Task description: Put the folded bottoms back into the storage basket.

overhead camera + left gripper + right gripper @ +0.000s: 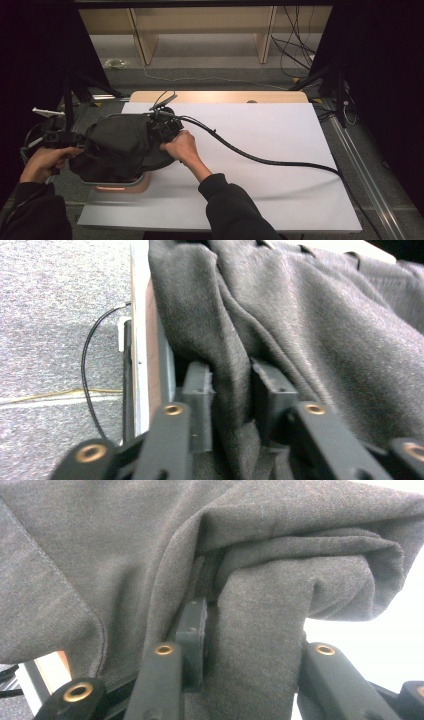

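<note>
A dark grey garment [120, 145] is heaped over a rounded tub with a copper-pink rim [120, 187] at the table's left. My left gripper [76, 143] is at the heap's left side. In the left gripper view its pads [200, 390] pinch a hanging fold of the garment [300, 330] beside the tub's wall [145, 340]. My right gripper [152, 131] sits on the heap's right side, a hand behind it. In the right gripper view a thick loose fold of the garment [260, 645] lies between its jaws, which stand apart; the right pad is hidden by cloth.
The white table mat [260, 145] stretches to the right. A thick black cable [260, 160] runs from my right gripper across it to the right edge. Wooden shelf legs [145, 45] and loose wires stand on the floor beyond the table.
</note>
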A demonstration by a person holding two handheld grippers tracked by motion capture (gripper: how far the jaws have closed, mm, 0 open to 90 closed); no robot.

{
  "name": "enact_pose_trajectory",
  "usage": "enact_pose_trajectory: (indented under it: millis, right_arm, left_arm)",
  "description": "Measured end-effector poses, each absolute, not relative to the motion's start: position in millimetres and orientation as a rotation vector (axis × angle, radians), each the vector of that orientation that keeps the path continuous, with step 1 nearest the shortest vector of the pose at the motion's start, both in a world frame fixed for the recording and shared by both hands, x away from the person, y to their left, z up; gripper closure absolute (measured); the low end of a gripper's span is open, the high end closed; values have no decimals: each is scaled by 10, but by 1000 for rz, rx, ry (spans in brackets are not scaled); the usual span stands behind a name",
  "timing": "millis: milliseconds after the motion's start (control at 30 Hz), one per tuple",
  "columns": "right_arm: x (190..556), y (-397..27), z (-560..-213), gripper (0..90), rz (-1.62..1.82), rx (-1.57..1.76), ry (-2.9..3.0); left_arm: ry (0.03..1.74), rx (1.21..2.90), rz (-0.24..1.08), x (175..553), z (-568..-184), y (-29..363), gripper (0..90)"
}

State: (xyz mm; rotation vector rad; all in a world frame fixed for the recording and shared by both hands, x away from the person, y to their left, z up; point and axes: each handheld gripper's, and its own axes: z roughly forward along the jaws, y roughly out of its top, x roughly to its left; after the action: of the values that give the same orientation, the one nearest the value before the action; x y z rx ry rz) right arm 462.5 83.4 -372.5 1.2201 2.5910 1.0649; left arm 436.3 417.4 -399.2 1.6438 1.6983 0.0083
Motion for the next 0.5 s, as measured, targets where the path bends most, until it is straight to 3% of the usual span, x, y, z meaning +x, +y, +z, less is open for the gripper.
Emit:
enact_pose_trajectory:
  millis: [100,267,500]
  right_arm:
    - [4626,827,-3723,654,1066,1216,2595]
    - [4616,826,-3716,653,1069,1218,2596]
    - [4608,810,-3711,633,1071,1217,2604]
  left_arm:
    - [1720,1687,-1,4417,-4099,4096,780]
    - [1777,1776,11,4492,-4223,3974,760]
    - [1724,1661,76,4373,-3929,4101,680]
